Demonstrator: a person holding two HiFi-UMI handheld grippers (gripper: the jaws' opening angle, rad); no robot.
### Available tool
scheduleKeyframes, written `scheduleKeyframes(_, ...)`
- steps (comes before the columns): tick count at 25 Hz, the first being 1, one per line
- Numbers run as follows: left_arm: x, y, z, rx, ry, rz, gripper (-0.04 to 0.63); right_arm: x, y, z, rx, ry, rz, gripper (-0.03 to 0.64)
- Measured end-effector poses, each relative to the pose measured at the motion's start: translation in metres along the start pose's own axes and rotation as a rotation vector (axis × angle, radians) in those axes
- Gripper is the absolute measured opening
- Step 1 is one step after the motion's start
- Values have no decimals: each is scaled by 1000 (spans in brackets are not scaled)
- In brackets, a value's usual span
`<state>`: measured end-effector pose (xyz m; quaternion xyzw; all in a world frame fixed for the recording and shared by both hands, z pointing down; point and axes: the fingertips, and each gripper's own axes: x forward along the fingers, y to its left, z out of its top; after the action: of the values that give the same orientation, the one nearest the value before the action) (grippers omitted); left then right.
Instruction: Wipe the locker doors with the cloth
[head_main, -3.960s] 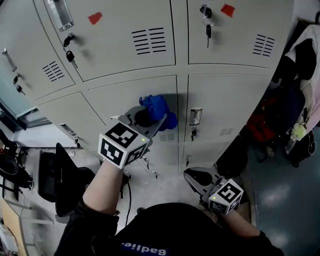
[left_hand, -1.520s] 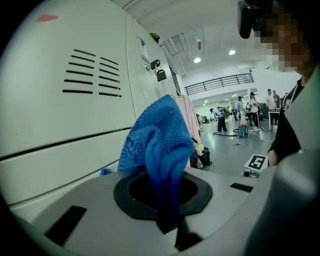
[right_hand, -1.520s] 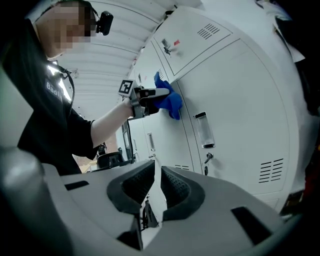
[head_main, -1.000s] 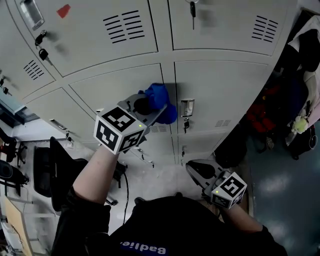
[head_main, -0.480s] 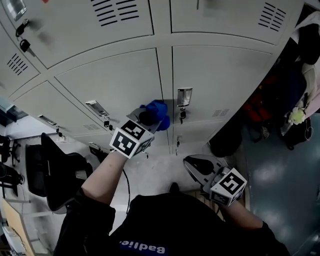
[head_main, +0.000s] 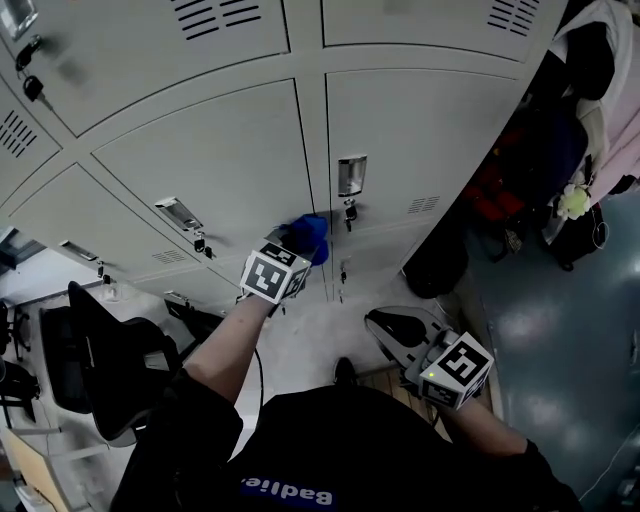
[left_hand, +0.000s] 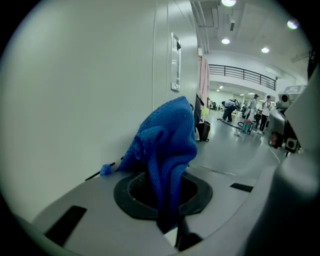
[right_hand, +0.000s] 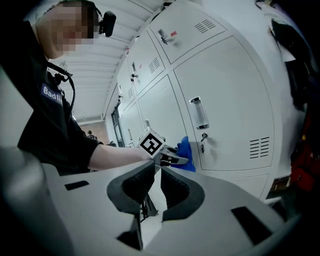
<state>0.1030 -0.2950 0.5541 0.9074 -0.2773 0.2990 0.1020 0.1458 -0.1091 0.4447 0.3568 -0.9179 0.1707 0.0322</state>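
A blue cloth (head_main: 307, 237) is bunched in my left gripper (head_main: 298, 246), which is shut on it and presses it against the grey locker door (head_main: 210, 150) low down, beside the seam to the neighbouring door (head_main: 420, 120). From the left gripper view the cloth (left_hand: 165, 145) rises out of the jaws and lies against the door (left_hand: 75, 85) on the left. My right gripper (head_main: 392, 330) hangs low near my body, shut and holding nothing. Its own view shows the jaws (right_hand: 159, 187) together, with the cloth (right_hand: 185, 152) on the door beyond.
A metal latch with a key (head_main: 350, 178) sits just above and right of the cloth. A black chair (head_main: 100, 360) stands at the left. Hung clothes and bags (head_main: 590, 80) crowd the right. Distant people (left_hand: 250, 107) stand in the hall.
My left gripper has carried the cloth down the locker front, from the door's upper part to its lower edge. The right gripper has stayed low by my body.
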Motion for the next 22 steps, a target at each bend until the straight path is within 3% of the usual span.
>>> scheduleKeyframes(3,3,-3,-6,1,3,-17,55,-2,19,8,-11,-25,-18,40)
scheduleKeyframes(7,-29,-23,-3,40,-51,-58,55,3,52,4,-17,-40,-44,40)
scheduleKeyframes(16,-186,-48,-17,96,-179,-46,55,34,167,-5,-91,-48,-20,40)
scheduleKeyframes(22,-285,-52,-54,83,-269,-13,55,51,230,-24,-131,2,-26,38)
